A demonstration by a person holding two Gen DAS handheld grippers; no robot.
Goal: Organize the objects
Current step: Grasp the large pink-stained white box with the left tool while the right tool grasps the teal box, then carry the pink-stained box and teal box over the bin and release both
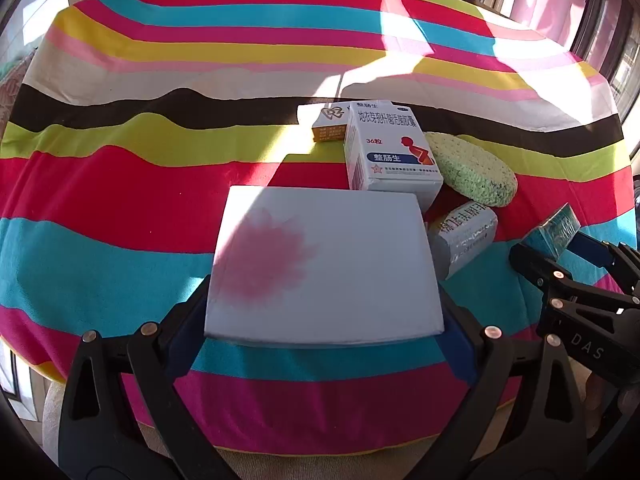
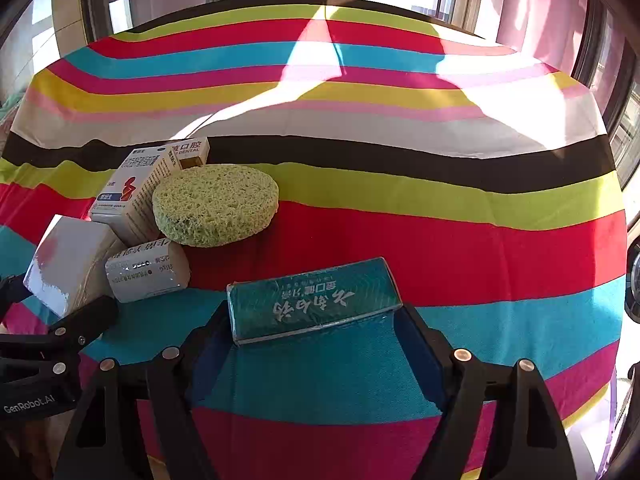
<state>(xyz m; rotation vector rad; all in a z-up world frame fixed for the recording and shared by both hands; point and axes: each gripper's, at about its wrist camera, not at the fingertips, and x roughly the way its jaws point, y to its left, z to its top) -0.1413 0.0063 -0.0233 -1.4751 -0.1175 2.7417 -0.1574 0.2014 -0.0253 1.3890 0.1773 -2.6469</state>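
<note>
R gripper [image 2: 316, 320] grasps teal box [image 2: 314, 300]; L gripper [image 1: 324, 320] grasps white box [image 1: 324, 264]. Keep teal box level, set near pile w/o nudging sponge [image 2: 216, 204].

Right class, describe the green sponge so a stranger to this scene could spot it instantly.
Find the striped cloth covering the table, then the huddle of small boxes on it. The sponge leans on that huddle's edge, beside the white medicine box. It alone is round, pale green and full of holes; everything around it is a smooth rectangular box.
</note>
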